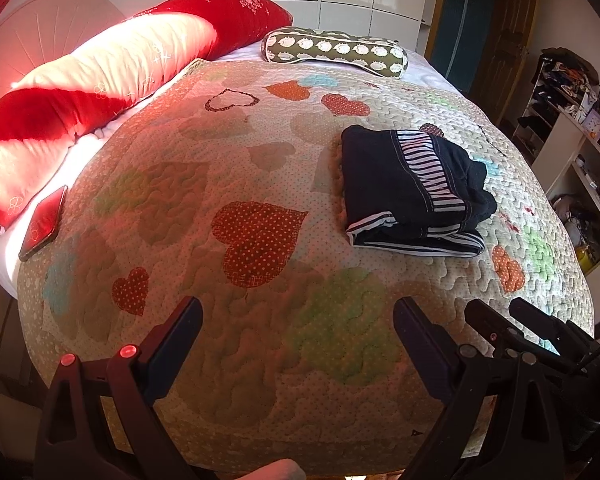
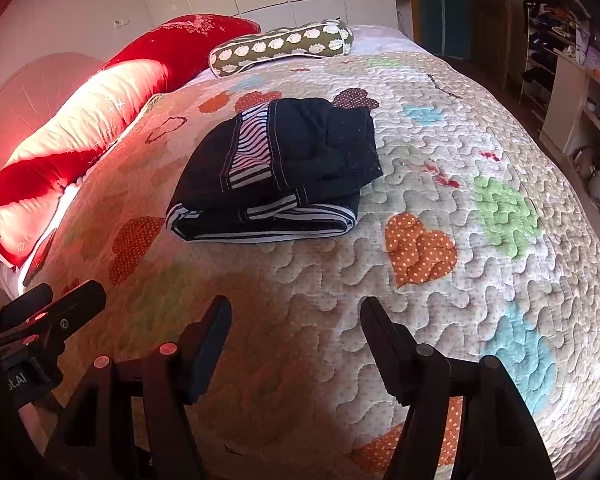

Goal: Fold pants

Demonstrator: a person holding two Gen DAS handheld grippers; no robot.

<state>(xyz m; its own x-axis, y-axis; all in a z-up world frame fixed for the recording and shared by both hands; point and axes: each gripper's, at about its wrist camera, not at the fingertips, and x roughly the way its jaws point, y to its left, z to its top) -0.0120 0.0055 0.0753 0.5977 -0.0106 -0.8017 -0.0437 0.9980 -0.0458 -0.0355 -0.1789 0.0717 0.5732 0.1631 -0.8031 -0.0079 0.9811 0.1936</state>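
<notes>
both the left gripper [image 1: 298, 320] and right gripper [image 2: 296, 320] hover wide and empty, folded pants [image 1: 414, 192] lying apart on the quilt [image 1: 220, 160].

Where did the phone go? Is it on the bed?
Yes, the phone lies at the left edge of the left wrist view, on the bed beside the long red pillow, far left of the folded pants.

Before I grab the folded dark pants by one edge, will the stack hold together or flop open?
Likely flop: the pants are soft cloth in loose layers, top bulging. The striped hem layers lie free, so one edge probably lifts alone. On the quilt, pushing may drag and bunch them.
</notes>
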